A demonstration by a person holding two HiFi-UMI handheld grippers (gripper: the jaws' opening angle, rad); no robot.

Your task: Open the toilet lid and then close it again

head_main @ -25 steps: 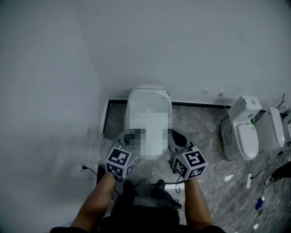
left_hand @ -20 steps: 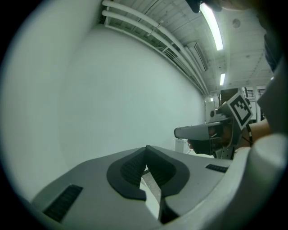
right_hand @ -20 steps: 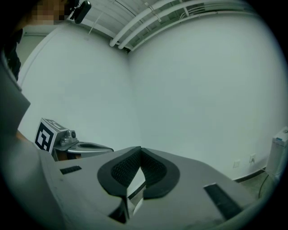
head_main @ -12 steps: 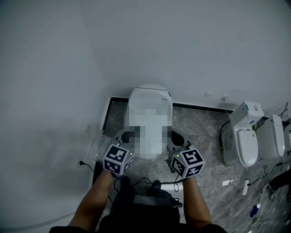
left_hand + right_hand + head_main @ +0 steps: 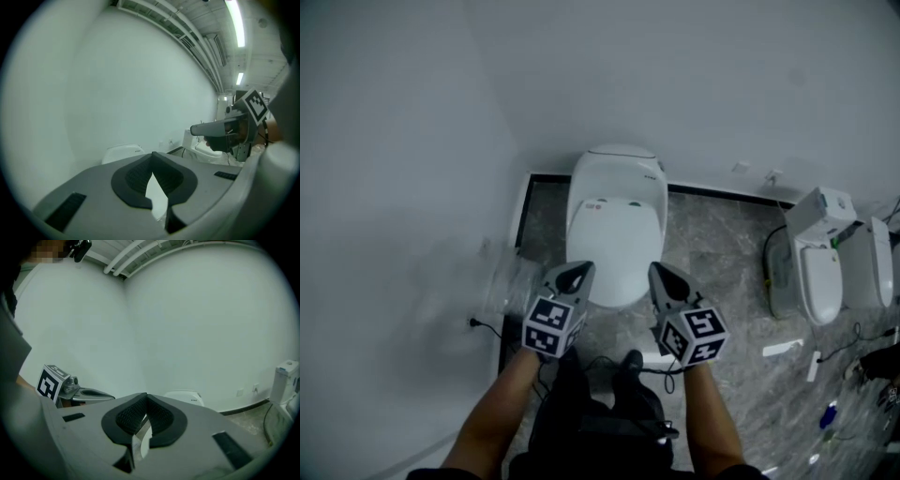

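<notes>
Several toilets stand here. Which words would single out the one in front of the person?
Find the corner where the left wall meets the back wall. The toilet stands there on the grey marbled floor, lid closed. Unlike the toilets at the right, it stands alone and faces the person.

The left gripper [image 5: 579, 271] is a smooth grey plastic shell that tapers to a point, and the right gripper [image 5: 657, 271] matches it. Each bears a cube with black-and-white square markers at its rear, the left cube [image 5: 551, 326] and the right cube [image 5: 694, 336]. In the gripper views, black ribbed pads [image 5: 136, 176] line the inner faces inside a black surround. Narrow dark rectangular slots [image 5: 65, 210] sit in the grey top. The person has bare forearms [image 5: 492, 412] and wears dark trousers [image 5: 591, 422] and black shoes [image 5: 630, 363].
</notes>
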